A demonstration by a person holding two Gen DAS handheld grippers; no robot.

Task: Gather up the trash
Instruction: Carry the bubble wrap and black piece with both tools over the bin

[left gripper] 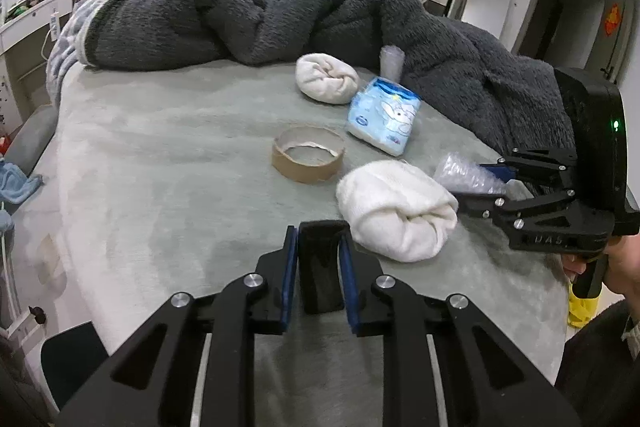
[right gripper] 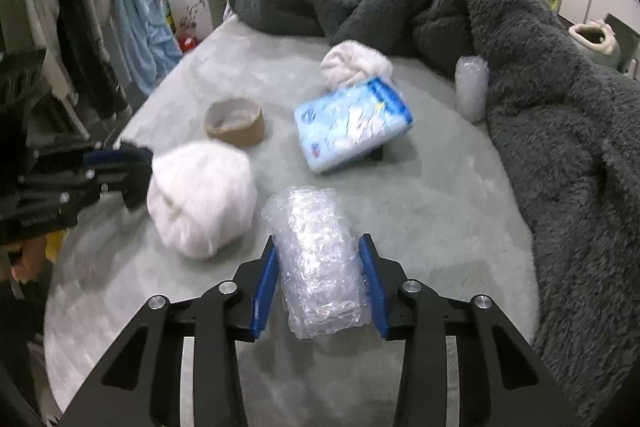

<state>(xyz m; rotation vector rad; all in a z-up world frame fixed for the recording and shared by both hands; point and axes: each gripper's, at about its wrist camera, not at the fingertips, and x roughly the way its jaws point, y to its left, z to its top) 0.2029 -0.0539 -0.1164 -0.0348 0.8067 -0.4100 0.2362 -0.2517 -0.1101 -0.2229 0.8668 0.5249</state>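
On the plush grey-green bed [left gripper: 160,155], left of the soft white rolled towel [left gripper: 396,211], the left gripper [left gripper: 319,267] is clamped on a smooth black rectangular block [left gripper: 322,267]. Right of the towel, the right gripper [right gripper: 320,287] squeezes a crinkly bubble-wrap roll [right gripper: 320,263]. Beyond the towel sits a cardboard tape ring [left gripper: 308,159].

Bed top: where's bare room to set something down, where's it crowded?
Free: the sheet left of the tape roll, out to the bed's left edge. Crowded: the right side, where the tissue pack, white bundle and grey blanket cluster.
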